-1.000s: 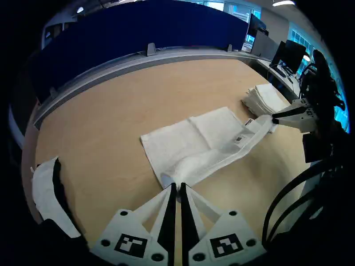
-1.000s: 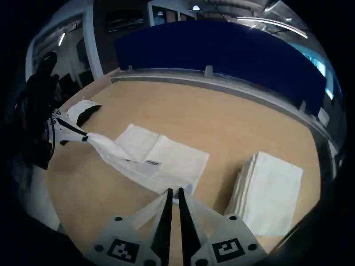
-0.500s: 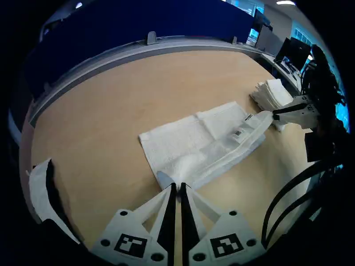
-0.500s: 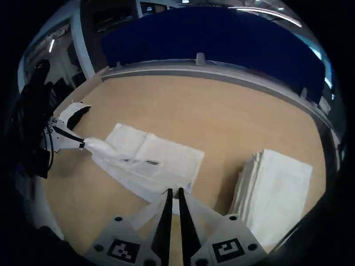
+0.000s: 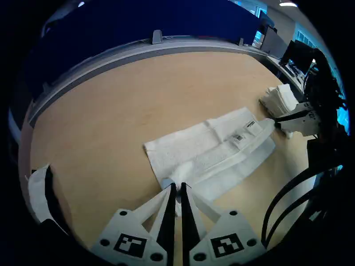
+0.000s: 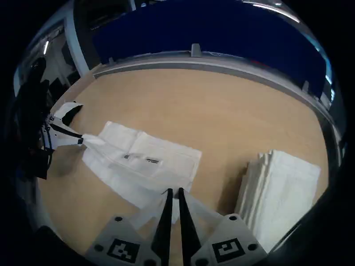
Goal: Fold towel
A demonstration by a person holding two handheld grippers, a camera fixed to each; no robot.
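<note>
A wooden tabletop (image 5: 133, 102) backed by a blue partition (image 5: 133, 22) is seen, the towel (image 5: 213, 148) being stretched between the left hand-held gripper (image 5: 176, 188) and the right hand-held gripper (image 6: 173, 193), a corner pinched by each.

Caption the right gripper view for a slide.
Right gripper pinches one end of a white towel on a wooden desk, left gripper the other, beside a stack of folded towels.

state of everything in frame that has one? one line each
White terry towel: partly folded over itself lengthwise, both end corners pinched and raised.
Left hand-held gripper: shut on one towel corner.
Right hand-held gripper: shut on the opposite towel corner.
Stack of white towels: folded, lying apart from the held towel, untouched.
</note>
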